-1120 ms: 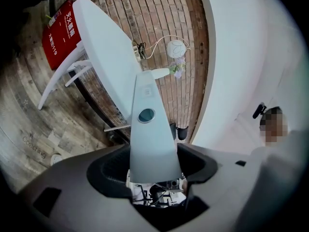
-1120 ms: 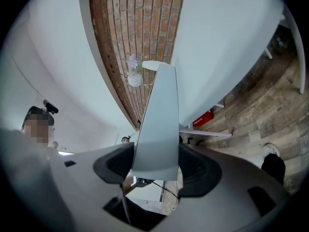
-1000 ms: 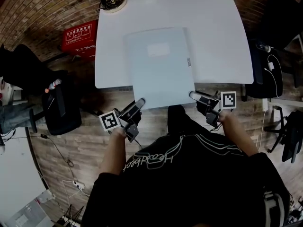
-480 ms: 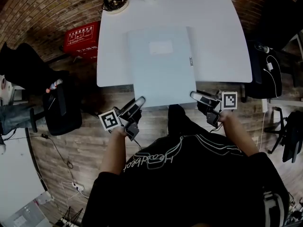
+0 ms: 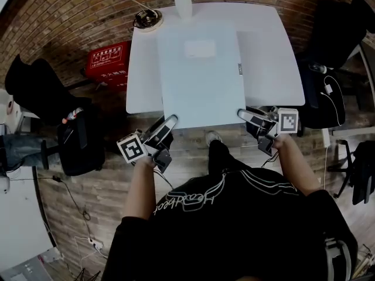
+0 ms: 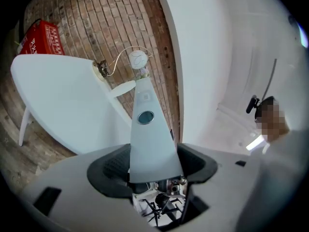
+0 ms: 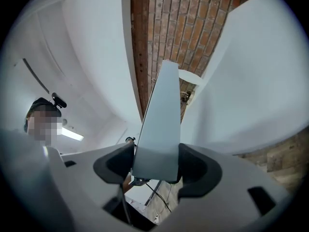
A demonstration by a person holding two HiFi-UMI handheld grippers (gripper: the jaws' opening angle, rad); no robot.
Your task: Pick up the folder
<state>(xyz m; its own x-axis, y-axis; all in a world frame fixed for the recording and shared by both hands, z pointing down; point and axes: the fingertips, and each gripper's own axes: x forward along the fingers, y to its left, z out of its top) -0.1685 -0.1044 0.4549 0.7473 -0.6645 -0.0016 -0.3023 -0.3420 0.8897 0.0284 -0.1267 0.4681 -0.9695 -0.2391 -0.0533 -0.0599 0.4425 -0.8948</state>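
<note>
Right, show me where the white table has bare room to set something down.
Widest bare patch: the table right of the folder, out to its right edge. A narrow strip lies between the folder and the left edge. Crowded: the far-left corner with the lamp base, and the white object at the far edge.

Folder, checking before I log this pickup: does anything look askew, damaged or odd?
Nothing stands out. The folder is clamped at its near corners by the left gripper and right gripper, flat and intact over the white table.
</note>
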